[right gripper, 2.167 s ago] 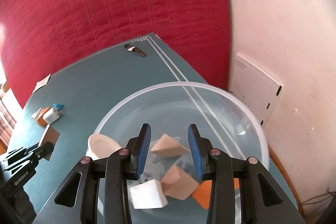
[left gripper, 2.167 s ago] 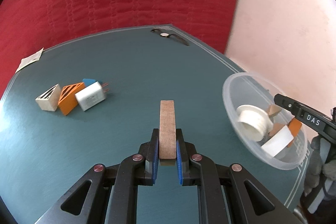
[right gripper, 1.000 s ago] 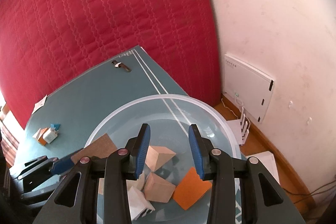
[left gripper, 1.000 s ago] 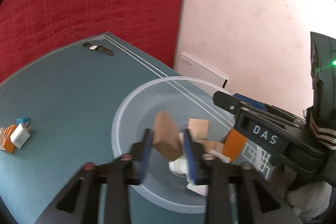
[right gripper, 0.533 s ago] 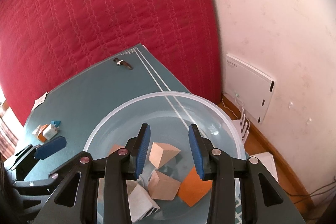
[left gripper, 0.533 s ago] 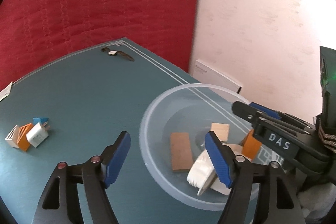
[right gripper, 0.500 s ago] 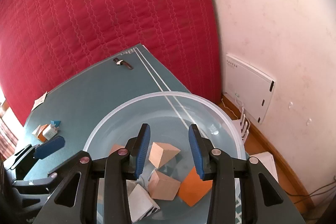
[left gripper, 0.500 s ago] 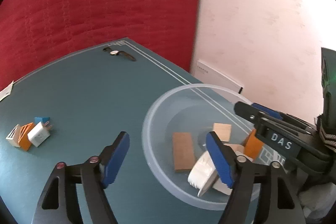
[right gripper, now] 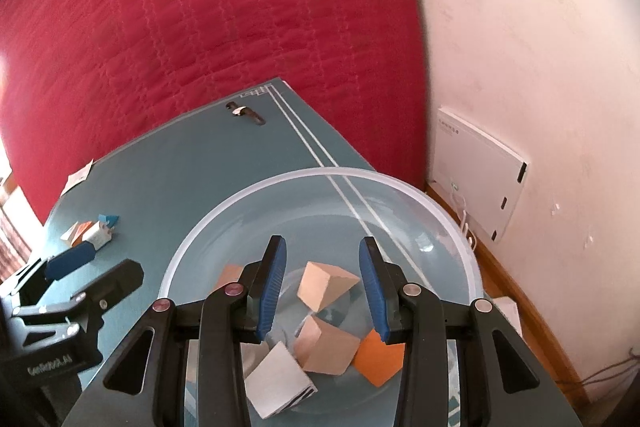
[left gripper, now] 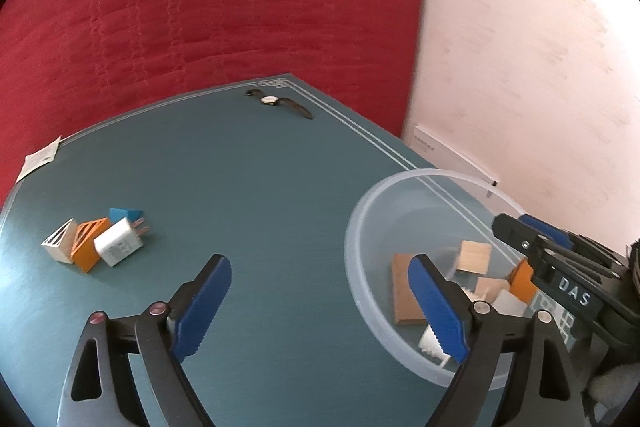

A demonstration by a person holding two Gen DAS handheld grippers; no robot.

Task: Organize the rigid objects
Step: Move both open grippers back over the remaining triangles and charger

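Where the teal, fine-grained tabletop (left gripper: 248,187) meets its double white border line, a translucent round plastic bowl (right gripper: 256,195) stands near the right-hand edge. Inside it lie rigid pieces: a flat brown wooden slab (left gripper: 402,291) resting against the inner wall, two pale wooden cubes (right gripper: 326,283), an orange block (right gripper: 378,359), a white block with dark stripes (right gripper: 276,379) and a white ribbed round piece (left gripper: 430,341), partly hidden.

The left gripper (left gripper: 320,307), black-framed with blue ribbed pads, hovers over the tabletop beside the bowl's near rim; its jaws are opening, spread wide, with nothing between them. The right gripper (right gripper: 320,283), of the same build, hangs over the bowl's interior; its jaws stand at a narrow gap, apart from the cubes seen below, and nothing is clamped between the pads.

Well apart from the bowl, toward the left side of the tabletop, a cluster of pieces touch one another: a white wedge with a cut-out triangular face (left gripper: 60,241), an orange wedge of like form (left gripper: 90,243), a white plug adapter with metal prongs (left gripper: 120,243) and a small blue wedge (left gripper: 126,215). A dark-strapped wristwatch (left gripper: 278,102) lies near the far corner; a paper tag (left gripper: 38,161) sits at the left rim. A red quilted fabric (left gripper: 200,7) and a pale pink wall (left gripper: 520,47) form the backdrop.
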